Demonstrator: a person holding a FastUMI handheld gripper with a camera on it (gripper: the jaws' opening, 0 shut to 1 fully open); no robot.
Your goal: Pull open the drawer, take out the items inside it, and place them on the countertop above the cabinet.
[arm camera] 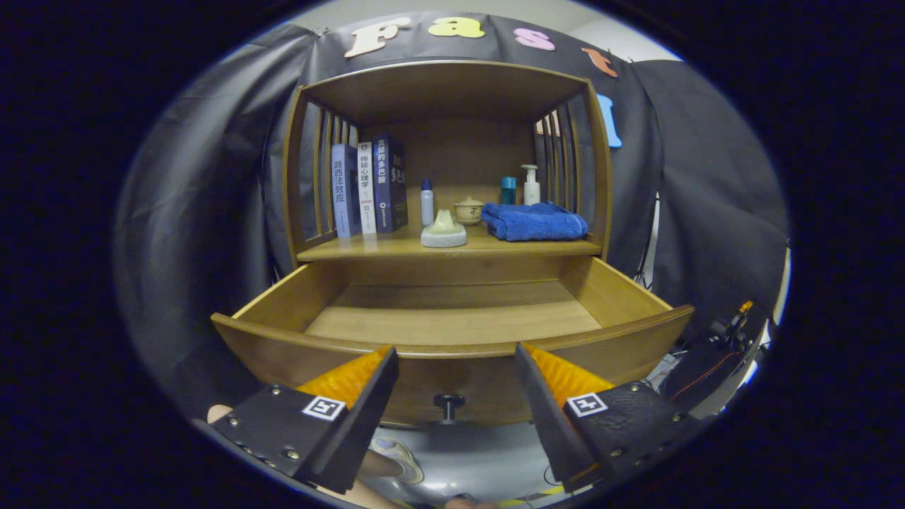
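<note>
Two fingers of your tool (456, 367) stand spread apart with nothing between them, hovering just in front of the pulled-out drawer (452, 346). The drawer's curved front panel sits right at the fingertips, and its small dark knob (448, 404) hangs below and between them, untouched. The gap between the fingers suits a release, not a grasp.

The drawer is fully extended from the wooden cabinet (445, 85), and the part of its floor you can see is bare wood. The near strip behind the front panel is hidden, so you cannot rule out something lying there.

On the desk (368, 247) above the drawer, items line up: three upright books (368, 185) at the left against the slatted side, a small white bottle (427, 201), a pale cone-shaped object on a round base (443, 230) at the front edge, a lidded ceramic cup (468, 210), a folded blue towel (535, 220), a teal bottle (508, 189) and a white pump bottle (531, 185) behind it.

Judging from this, the unloading looks finished or nearly so.
</note>
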